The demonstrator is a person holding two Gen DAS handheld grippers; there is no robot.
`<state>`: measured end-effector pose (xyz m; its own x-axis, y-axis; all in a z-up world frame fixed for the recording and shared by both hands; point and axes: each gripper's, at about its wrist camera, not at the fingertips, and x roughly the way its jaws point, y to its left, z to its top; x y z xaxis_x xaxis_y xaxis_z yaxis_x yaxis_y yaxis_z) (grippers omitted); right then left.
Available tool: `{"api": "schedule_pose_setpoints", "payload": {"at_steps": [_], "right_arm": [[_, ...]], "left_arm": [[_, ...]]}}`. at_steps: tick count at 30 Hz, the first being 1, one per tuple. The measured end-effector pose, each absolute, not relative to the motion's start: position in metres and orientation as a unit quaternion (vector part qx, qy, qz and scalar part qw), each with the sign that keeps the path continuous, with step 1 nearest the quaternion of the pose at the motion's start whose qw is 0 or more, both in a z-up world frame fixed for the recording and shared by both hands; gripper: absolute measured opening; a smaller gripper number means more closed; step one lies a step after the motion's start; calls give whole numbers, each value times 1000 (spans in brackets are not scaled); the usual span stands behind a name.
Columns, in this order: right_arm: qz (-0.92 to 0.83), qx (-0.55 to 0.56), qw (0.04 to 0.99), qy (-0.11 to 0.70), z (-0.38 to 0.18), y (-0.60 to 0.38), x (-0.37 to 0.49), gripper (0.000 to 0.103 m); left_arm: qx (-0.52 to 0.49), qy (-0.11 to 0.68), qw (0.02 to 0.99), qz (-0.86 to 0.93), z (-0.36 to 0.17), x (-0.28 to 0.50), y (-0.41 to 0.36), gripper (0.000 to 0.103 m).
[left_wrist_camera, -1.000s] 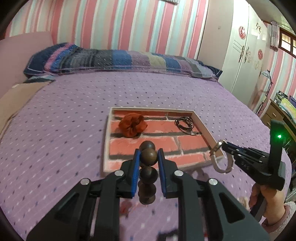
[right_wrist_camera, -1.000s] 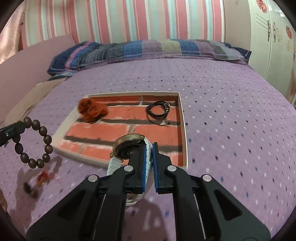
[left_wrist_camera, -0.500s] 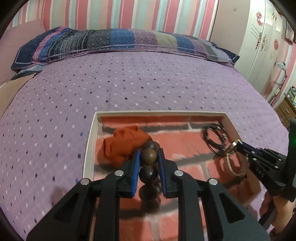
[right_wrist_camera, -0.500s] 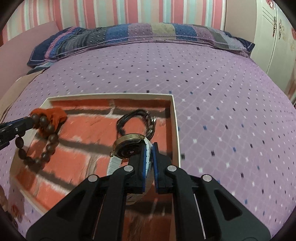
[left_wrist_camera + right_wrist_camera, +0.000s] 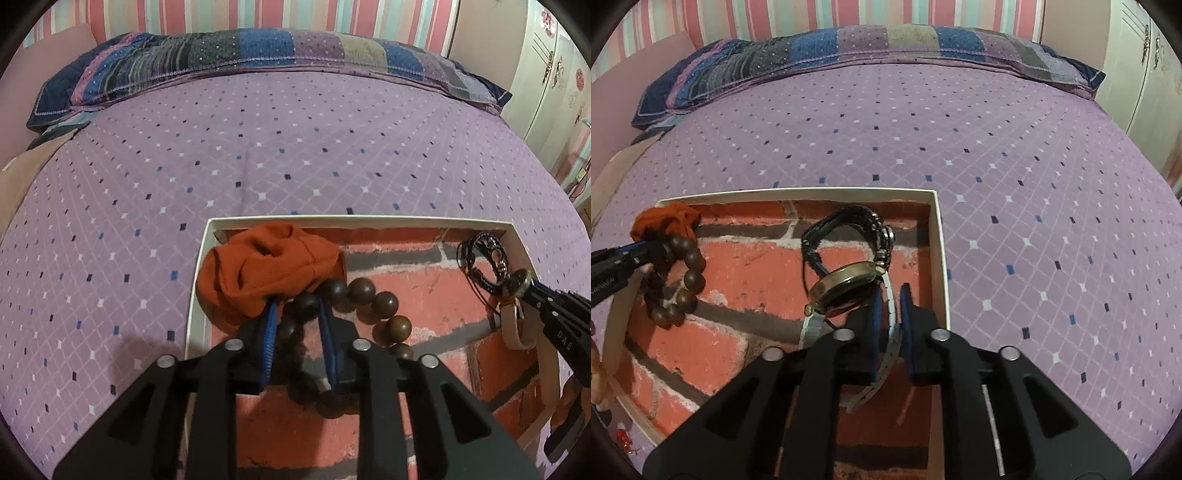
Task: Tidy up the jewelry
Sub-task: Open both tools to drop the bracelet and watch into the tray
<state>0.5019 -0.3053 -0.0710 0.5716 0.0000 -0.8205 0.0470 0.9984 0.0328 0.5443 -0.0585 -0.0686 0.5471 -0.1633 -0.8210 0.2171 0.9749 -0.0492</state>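
A shallow white-rimmed tray (image 5: 358,220) with a red brick-pattern floor lies on the purple bed. My left gripper (image 5: 297,314) stands over its left part, jaws parted around a brown wooden bead bracelet (image 5: 384,306) that sags onto the tray floor beside an orange scrunchie (image 5: 266,269). My right gripper (image 5: 889,301) is over the tray's right part (image 5: 938,229); its jaws stand slightly apart with the white strap of a brass-cased watch (image 5: 846,284) between them. A black bracelet (image 5: 864,225) lies just beyond the watch.
The purple dotted bedspread (image 5: 258,155) surrounds the tray. A striped patchwork pillow (image 5: 240,51) lies along the far edge. White wardrobe doors (image 5: 546,74) stand at the right. A small red item (image 5: 624,437) lies on the bed near the tray's front left corner.
Both grippers have moved forward and down into the tray. The left jaws have opened and the beads have slumped onto the tray floor. The right jaws have loosened around the watch strap.
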Motion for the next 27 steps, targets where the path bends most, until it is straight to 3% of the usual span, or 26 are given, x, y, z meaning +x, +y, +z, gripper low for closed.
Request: {"api": "schedule_pose_setpoints", "payload": {"at_steps": [3,7,8,10,14,19,27], "right_arm": [[-2,27,889,457,-65,-306,496,34],[4,39,898,439,-48,-311,481,55],[5,43,901,432,-41,-314,474,63],[5,47,907,419,-31,-316,461,78],[-1,36,921,387,-7,-316,421,95],[-8,33,936,350,17,-317,368,99],[-26,28,948,317,35,-316,288,99]], "left_arm": [[25,460,880,-116,-60,534,-57,41],[14,441,888,-128,-37,509,-53,48],[10,437,890,-128,-31,502,-51,64],[6,413,902,-124,-15,483,-45,76],[3,384,915,-123,6,447,-33,81],[3,341,934,-110,34,386,-14,94],[7,299,951,-78,51,306,13,95]]}}
